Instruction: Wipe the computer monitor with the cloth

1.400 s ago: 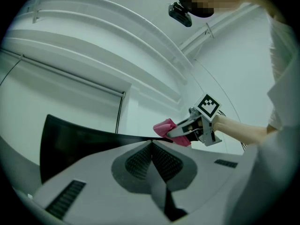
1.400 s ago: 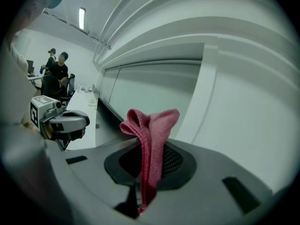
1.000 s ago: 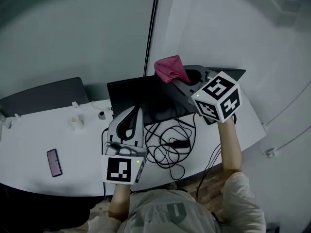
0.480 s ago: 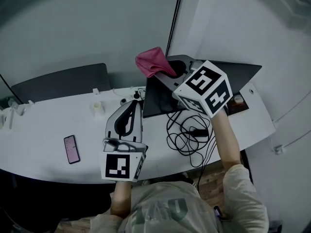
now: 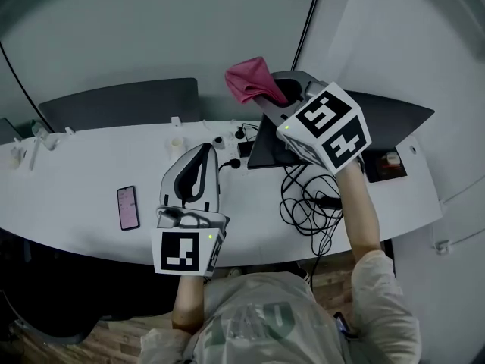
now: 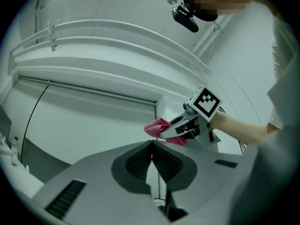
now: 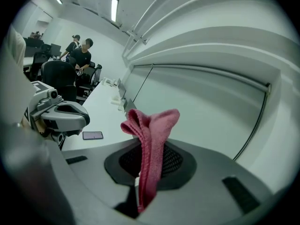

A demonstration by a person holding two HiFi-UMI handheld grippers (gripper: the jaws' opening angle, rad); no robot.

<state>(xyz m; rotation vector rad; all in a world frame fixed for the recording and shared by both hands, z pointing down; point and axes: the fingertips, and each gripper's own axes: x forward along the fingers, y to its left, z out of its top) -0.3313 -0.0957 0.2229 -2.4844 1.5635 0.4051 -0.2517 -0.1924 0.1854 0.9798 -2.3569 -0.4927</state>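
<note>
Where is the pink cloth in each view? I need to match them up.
Head view: upper centre, the cloth hangs in front of the wall.
Left gripper view: centre, the cloth sits just above the left gripper and its closed jaws.
Right gripper view: centre, the cloth is pinched between the jaws.
Shared landmark: the right gripper that holds it, also at and.

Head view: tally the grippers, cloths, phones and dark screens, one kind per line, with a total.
Grippers: 2, left gripper and right gripper
Cloths: 1, pink cloth
Phones: 1, phone
Dark screens: 2, left screen and right screen
Total: 6
</note>
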